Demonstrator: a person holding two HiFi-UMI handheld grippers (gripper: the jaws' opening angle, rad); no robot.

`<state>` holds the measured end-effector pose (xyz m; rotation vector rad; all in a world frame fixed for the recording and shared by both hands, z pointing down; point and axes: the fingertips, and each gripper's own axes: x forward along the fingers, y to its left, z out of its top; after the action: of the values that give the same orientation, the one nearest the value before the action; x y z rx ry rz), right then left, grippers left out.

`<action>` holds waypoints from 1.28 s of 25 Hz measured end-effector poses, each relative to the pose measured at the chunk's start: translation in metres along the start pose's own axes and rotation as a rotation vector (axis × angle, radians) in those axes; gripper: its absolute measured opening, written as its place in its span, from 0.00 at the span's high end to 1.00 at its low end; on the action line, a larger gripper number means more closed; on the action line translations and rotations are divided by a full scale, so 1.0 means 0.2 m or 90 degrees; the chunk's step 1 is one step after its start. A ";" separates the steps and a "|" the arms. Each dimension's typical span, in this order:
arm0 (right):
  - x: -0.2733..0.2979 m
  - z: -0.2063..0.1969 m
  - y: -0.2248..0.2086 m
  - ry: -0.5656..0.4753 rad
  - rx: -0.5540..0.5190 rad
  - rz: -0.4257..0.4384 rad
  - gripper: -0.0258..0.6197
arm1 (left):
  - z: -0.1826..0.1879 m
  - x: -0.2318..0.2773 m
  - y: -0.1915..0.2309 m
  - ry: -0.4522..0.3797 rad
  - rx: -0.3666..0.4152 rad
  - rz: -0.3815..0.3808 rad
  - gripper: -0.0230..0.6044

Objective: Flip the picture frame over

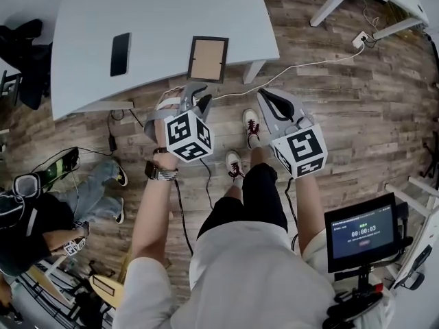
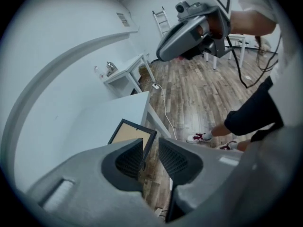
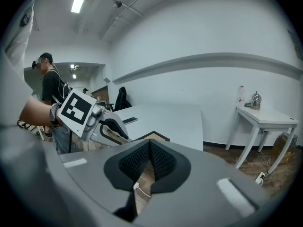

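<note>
Facing the frame (image 1: 207, 59) lying flat at the table (image 1: 158, 19) edge, we are holding the left gripper (image 1: 195, 92), parted and empty, nearer it than the right gripper (image 1: 266, 99), closed on nothing

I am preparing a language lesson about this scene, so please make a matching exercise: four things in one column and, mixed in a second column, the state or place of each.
Things:
1. picture frame
2. phone
3. left tongs
4. right tongs

States or places:
a. shut, holding nothing
b. all black, flat on the table, far from its edge
c. open, holding nothing
d. black border, brown middle, at the table's edge

Pairs: 1-d, 2-b, 3-c, 4-a.
</note>
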<state>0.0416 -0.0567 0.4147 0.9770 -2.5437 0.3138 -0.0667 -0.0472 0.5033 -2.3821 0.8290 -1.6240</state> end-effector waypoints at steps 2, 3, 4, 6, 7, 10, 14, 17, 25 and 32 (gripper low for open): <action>0.02 -0.03 -0.01 0.010 0.002 0.008 0.96 | -0.01 0.04 0.00 0.012 0.026 -0.024 0.79; 0.03 -0.05 -0.01 0.014 0.001 0.012 0.96 | -0.01 0.06 0.00 0.017 0.033 -0.030 0.79; 0.05 -0.07 -0.01 0.019 0.000 0.016 0.96 | -0.02 0.08 0.00 0.021 0.036 -0.034 0.79; 0.08 -0.10 0.00 0.027 0.002 0.025 0.96 | -0.03 0.11 0.00 0.030 0.040 -0.043 0.79; 0.10 -0.11 -0.01 0.031 0.005 0.028 0.96 | -0.04 0.12 0.00 0.035 0.044 -0.050 0.79; 0.16 -0.14 -0.04 0.042 0.015 0.034 0.96 | -0.03 0.17 -0.01 0.046 0.057 -0.079 0.79; 0.24 -0.19 -0.05 0.056 0.034 0.048 0.96 | -0.04 0.22 -0.01 0.059 0.081 -0.116 0.79; 0.28 -0.24 -0.06 0.070 0.043 0.058 0.96 | -0.04 0.27 -0.01 0.073 0.103 -0.147 0.79; 0.34 -0.33 -0.09 0.093 0.063 0.068 0.96 | -0.07 0.37 -0.04 0.111 0.157 -0.188 0.79; 0.37 -0.32 -0.11 0.094 0.069 0.075 0.96 | -0.07 0.40 -0.06 0.133 0.206 -0.173 0.83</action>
<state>0.0247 -0.0943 0.5062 0.8112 -2.4751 0.5426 -0.0532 -0.0756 0.5794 -2.1950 0.2435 -1.9600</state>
